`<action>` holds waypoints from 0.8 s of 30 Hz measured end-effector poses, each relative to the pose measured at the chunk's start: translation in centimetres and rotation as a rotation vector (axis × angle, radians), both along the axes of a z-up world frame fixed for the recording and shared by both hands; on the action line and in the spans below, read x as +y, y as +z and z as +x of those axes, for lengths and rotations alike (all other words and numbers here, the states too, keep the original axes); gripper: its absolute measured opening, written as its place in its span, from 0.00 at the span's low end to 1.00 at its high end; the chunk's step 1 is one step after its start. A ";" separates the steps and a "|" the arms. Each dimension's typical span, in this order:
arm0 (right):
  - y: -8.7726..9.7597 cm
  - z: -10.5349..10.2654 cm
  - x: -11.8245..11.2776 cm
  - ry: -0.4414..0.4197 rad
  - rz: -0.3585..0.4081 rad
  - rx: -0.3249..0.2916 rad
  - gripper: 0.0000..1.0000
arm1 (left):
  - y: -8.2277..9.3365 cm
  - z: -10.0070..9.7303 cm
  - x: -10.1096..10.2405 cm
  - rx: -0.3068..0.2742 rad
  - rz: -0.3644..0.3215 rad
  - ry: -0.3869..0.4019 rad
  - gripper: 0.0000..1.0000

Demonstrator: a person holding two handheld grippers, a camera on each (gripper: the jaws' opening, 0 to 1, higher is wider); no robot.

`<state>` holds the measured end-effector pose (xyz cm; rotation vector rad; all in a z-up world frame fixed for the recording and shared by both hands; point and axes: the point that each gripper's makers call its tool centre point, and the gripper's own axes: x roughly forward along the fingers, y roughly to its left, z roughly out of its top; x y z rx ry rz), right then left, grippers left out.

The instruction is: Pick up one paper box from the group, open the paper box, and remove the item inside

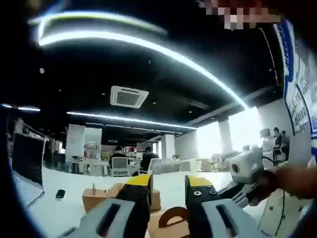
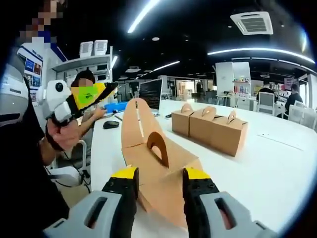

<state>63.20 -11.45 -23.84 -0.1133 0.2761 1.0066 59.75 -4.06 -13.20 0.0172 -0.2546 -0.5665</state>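
While the right tool [image 2: 157, 174] stands parted around the opened paper box [image 2: 158, 168] on the desk [image 2: 277, 163], the left tool [image 1: 168, 184], also parted, should reach inside gently

Open-plan office: dark ceiling with long LED strip lights [image 1: 148, 44] and a cassette AC unit [image 2: 251, 22]. White bench [image 2: 277, 163], laptop [image 2: 150, 93], mouse [image 2: 111, 124], shelving [image 2: 84, 62], seated people at far desks [image 1: 119, 166], posters on wall [image 1: 299, 99].
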 end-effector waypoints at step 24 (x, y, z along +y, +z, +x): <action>-0.2 0.3 0.2 0.021 0.016 0.011 0.36 | -11.7 5.9 3.6 0.488 -0.082 0.101 0.04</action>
